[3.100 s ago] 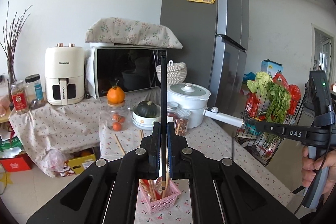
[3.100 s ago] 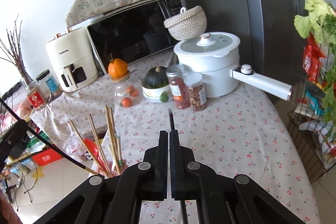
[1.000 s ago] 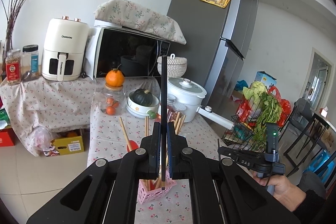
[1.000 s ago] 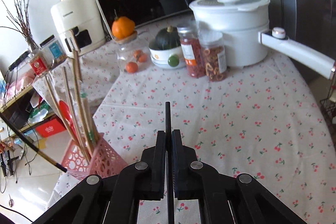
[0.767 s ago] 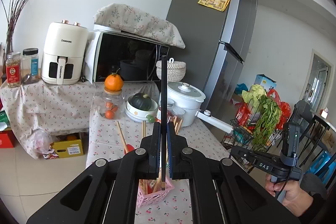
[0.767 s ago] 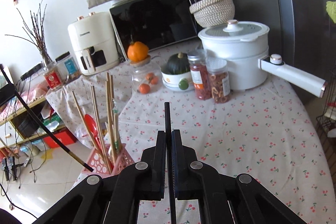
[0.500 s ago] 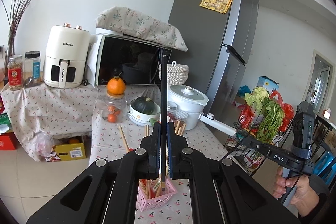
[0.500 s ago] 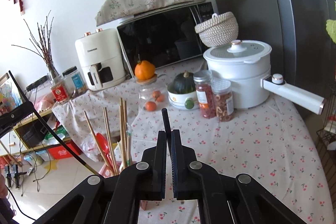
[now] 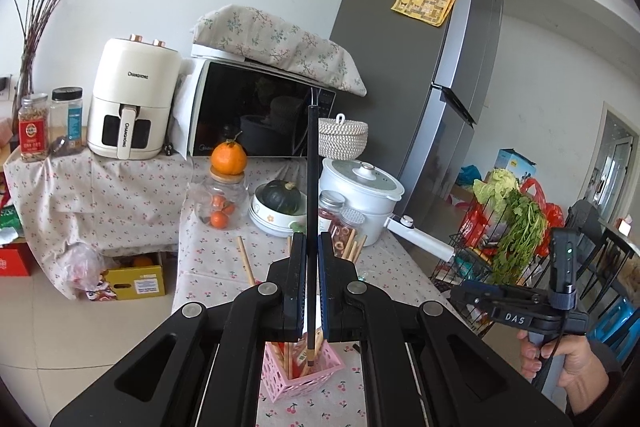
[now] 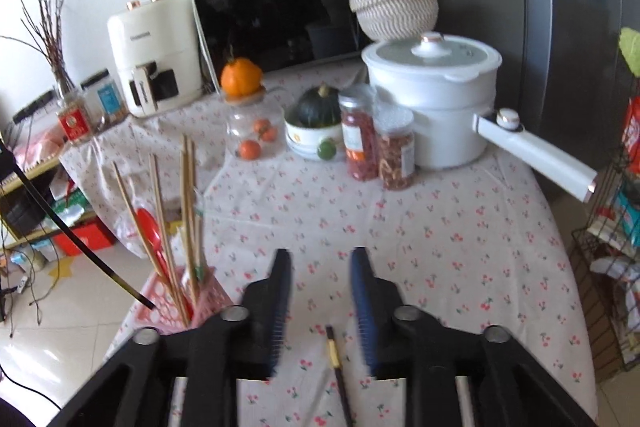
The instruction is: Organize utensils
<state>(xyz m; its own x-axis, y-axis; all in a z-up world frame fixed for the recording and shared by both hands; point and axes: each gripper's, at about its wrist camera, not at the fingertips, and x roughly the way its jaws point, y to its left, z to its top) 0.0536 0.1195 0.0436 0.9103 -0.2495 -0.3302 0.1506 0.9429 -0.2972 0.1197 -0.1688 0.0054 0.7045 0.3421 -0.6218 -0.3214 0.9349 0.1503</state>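
Ahead of both pairs of jaws, a table point(image 10: 440, 227) under a cherry-print cloth, crowded at its far end with a white lidded pot point(image 10: 434, 107), spice jars, a bowl holding a dark squash and a glass jar topped by an orange. Nearer, left of the right jaws and directly below the left jaws, a pink perforated basket point(image 9: 298, 377) standing upright with wooden chopsticks point(image 10: 186, 211) and a red spoon leaning out of it. Left gripper point(image 9: 312, 251) clenched on a black chopstick point(image 9: 311, 187), held nearly upright between the pads, its lower tip hanging over the basket's mouth. Right gripper point(image 10: 322, 271) blurred, jaws opening, pads apart and pressing on nothing. Beneath the gap between them, lying on the cloth, a second black chopstick point(image 10: 338, 371) with a pale yellow band. Off to the right of the left jaws, a hand point(image 9: 568, 363) gripping the right gripper's handle.
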